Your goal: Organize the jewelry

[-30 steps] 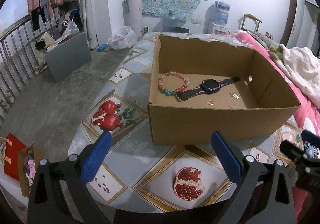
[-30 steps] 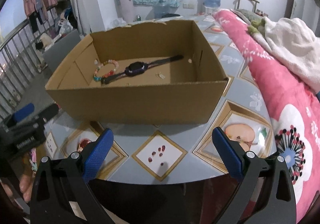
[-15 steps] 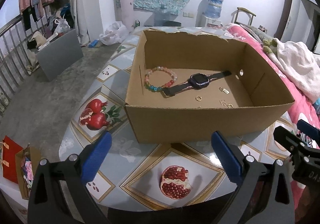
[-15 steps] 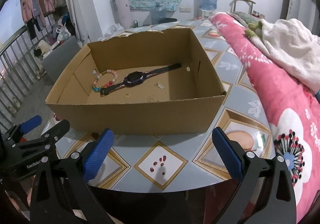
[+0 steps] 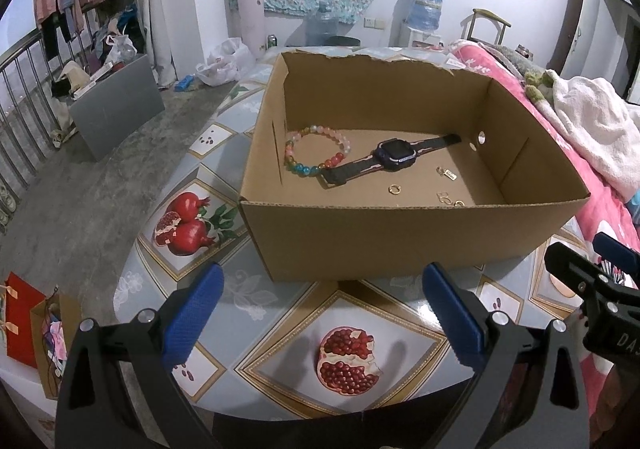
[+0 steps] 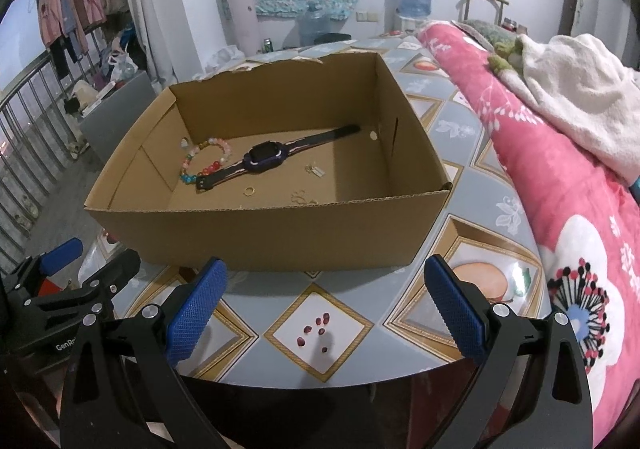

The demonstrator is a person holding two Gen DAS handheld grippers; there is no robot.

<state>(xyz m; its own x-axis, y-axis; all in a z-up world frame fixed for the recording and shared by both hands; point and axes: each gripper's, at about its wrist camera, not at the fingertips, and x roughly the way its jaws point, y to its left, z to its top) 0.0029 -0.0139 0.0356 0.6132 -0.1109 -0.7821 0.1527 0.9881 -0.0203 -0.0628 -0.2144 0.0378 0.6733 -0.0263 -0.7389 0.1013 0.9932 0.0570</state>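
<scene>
An open cardboard box (image 5: 400, 233) (image 6: 256, 237) stands on the fruit-patterned table. Inside lie a coloured bead bracelet (image 5: 316, 149) (image 6: 206, 161), a dark wristwatch (image 5: 390, 159) (image 6: 266, 161), a gold ring (image 5: 395, 189) (image 6: 249, 191), a small tag charm (image 5: 447, 173) (image 6: 315, 169) and small earrings (image 5: 450, 199) (image 6: 302, 197). My left gripper (image 5: 322, 315) hangs open over the table's near edge, in front of the box. My right gripper (image 6: 324, 309) is open too, also short of the box, with nothing between its fingers.
A pink flowered quilt (image 6: 560, 185) with a white blanket (image 6: 576, 89) lies along the table's right side. The table edge (image 5: 280, 413) is just below the grippers. Left of it are a concrete floor, a grey board (image 5: 116, 105), railing and paper bags (image 5: 28, 329).
Both grippers have risen and drawn back a little, so the views look more steeply down into the box. The jewelry has not moved.
</scene>
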